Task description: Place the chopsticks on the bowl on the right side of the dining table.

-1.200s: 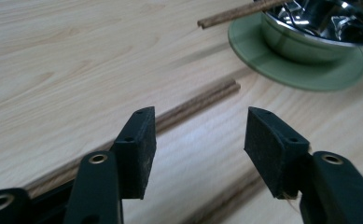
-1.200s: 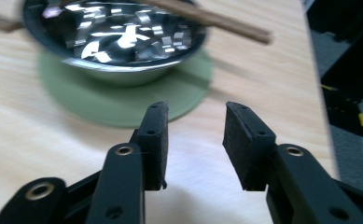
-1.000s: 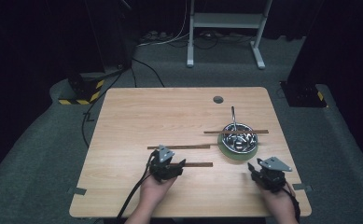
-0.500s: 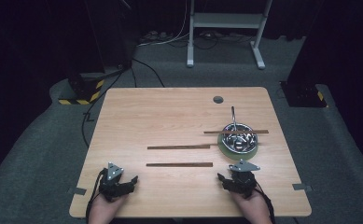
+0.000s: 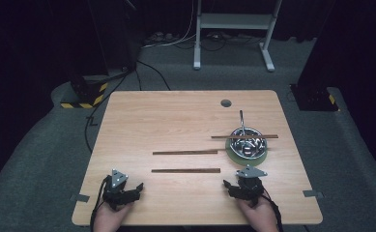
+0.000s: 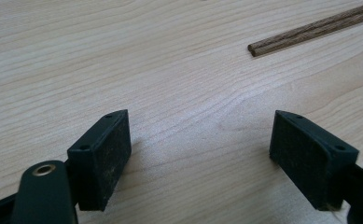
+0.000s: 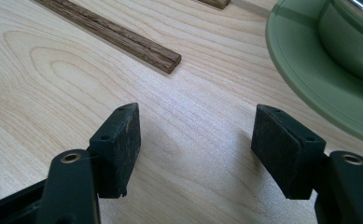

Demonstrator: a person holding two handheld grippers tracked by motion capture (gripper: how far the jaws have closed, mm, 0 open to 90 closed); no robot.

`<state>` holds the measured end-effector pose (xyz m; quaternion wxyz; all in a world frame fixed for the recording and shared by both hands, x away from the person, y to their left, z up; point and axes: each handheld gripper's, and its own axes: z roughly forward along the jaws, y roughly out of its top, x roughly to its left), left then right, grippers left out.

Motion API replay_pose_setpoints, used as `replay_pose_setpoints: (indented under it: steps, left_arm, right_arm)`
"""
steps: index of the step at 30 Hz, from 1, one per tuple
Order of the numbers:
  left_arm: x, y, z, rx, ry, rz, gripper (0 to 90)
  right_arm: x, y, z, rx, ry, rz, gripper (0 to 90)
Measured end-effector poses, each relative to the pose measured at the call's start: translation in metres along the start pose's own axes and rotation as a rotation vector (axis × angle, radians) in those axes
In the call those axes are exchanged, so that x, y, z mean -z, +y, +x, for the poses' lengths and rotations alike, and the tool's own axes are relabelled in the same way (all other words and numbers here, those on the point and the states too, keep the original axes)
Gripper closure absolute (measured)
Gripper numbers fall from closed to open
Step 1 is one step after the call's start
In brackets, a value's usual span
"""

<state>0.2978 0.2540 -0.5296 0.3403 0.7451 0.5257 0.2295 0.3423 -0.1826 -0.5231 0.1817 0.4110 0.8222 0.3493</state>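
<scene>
My left gripper rests open near the table's front left corner, its jaws wide apart over bare wood. The left end of a pair of brown wooden chopsticks lies ahead of it to the right. My right gripper is open near the front edge, with nothing between its jaws. In front of it lie the right end of the near chopsticks and the rim of a green plate. A steel bowl stands on that plate.
The near chopsticks and a second pair lie side by side mid-table. A third pair lies across the bowl, and a metal handle sticks out of it. A round hole is at the table's back.
A second ago the left gripper was at the near chopsticks; it has drawn back to the front left. The right gripper has shifted left along the front edge. Both have held still since half a second ago.
</scene>
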Motion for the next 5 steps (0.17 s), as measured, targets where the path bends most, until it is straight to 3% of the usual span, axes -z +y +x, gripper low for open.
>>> replay_pose_setpoints:
  steps: [5]
  left_arm:
    - [0.0001,0.0000,0.0001,0.001,0.001,0.000,20.8]
  right_arm:
    - [0.0001,-0.0001,0.0002,0.000,0.003,0.003,32.4]
